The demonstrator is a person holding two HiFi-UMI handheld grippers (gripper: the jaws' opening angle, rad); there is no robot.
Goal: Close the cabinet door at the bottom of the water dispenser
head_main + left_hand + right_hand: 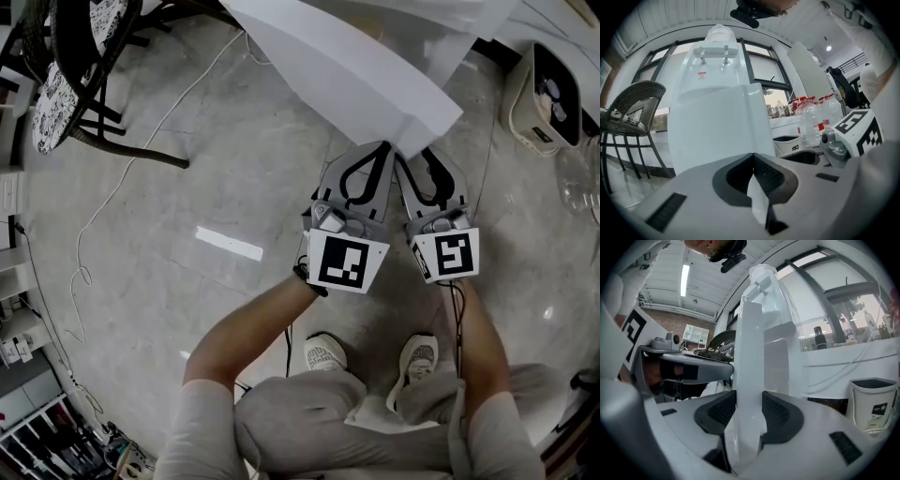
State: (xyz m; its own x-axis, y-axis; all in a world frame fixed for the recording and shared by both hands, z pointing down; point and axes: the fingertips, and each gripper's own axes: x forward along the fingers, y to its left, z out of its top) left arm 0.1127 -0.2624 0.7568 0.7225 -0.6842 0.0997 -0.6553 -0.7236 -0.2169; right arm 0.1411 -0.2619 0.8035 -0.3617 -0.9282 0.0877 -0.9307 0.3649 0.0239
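Observation:
The white water dispenser stands ahead, and its bottom cabinet door hangs open toward me. In the right gripper view the door's free edge runs upright between the jaws, and my right gripper is shut on it. In the head view that gripper sits at the door's near corner. My left gripper is just left of it, shut with nothing held; its tips meet in front of the door's flat face.
A wicker chair stands at the far left with a white cable trailing over the floor. A white bin is at the right, water bottles behind it. My shoes are below the grippers.

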